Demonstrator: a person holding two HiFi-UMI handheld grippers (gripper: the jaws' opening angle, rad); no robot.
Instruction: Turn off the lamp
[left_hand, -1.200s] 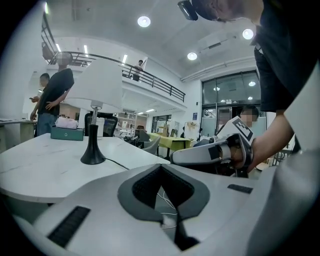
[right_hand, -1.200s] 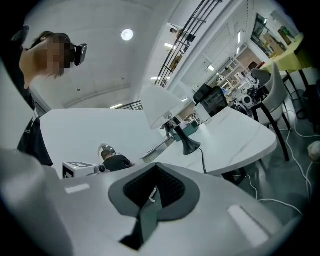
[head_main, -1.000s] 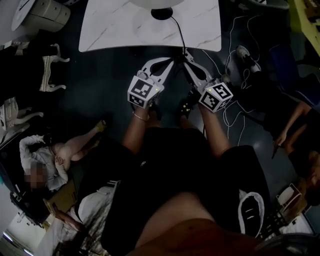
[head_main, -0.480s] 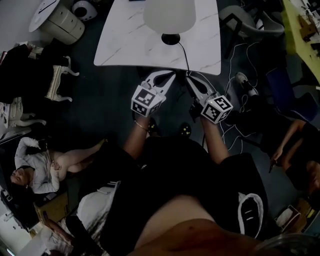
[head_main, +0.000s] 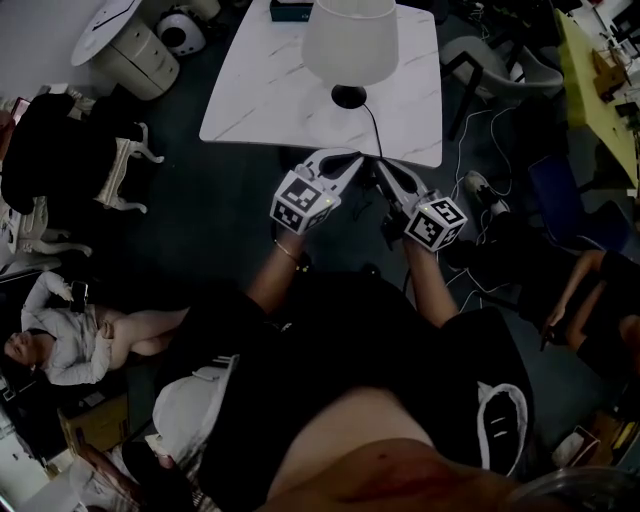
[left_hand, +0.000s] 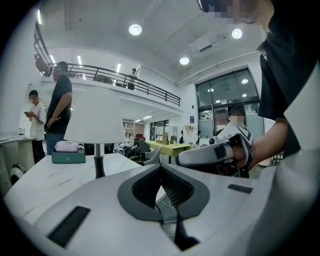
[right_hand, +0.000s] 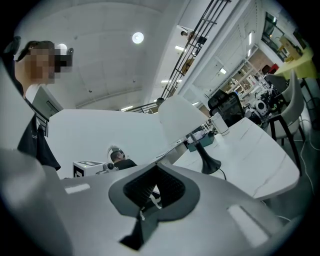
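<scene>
The lamp (head_main: 350, 40) has a white shade and a black foot (head_main: 349, 97), and it stands near the front edge of a white marble table (head_main: 260, 90). Its black cord (head_main: 374, 130) runs off that edge between my two grippers. My left gripper (head_main: 350, 155) is shut and empty just before the table edge, left of the cord. My right gripper (head_main: 380, 163) is shut beside it on the right, with nothing seen in its grip. The left gripper view shows the lamp (left_hand: 94, 117) ahead to the left beyond the shut jaws, and the right gripper view shows the lamp (right_hand: 182, 117) ahead to the right.
A teal box (left_hand: 68, 155) sits on the table behind the lamp. Loose cables (head_main: 480, 130) lie on the dark floor at the right, near a grey chair (head_main: 500, 60). A round white cabinet (head_main: 130, 45) and a seated person (head_main: 60, 340) are at the left.
Both grippers have risen side by side toward the table's front edge, still shut. The head view has tilted up, so the whole lamp shade now shows.
</scene>
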